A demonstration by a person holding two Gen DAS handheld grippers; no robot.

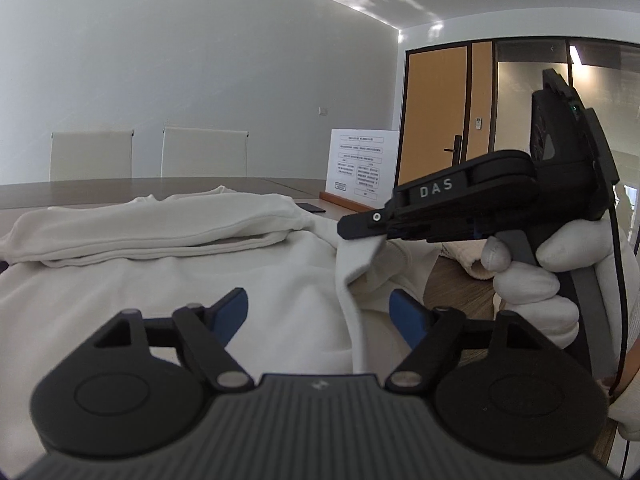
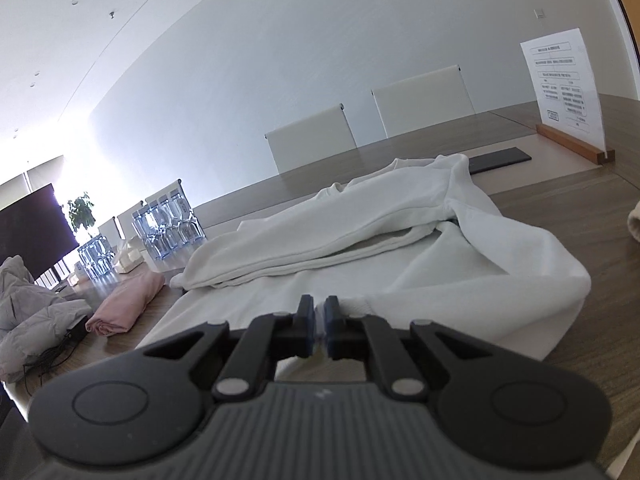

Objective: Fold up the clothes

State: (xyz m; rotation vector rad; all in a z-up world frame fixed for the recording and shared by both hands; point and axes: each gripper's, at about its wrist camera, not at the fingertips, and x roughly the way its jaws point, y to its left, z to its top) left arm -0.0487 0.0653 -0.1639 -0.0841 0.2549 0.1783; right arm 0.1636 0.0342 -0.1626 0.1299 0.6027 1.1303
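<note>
Sweatshirt (image 2: 360, 240), white, spread on wooden table (image 2: 560, 188), sleeve folded across far side; soft, limp, light, likely best taken at hems. Right gripper (image 2: 316, 320) pinches near edge; left gripper (image 1: 320, 316) gapes wide, empty.

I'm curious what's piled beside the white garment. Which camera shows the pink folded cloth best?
The right wrist view. The pink cloth lies in plain sight on the table, left of the white garment that the right gripper pinches. The left wrist view does not show it at all.
</note>
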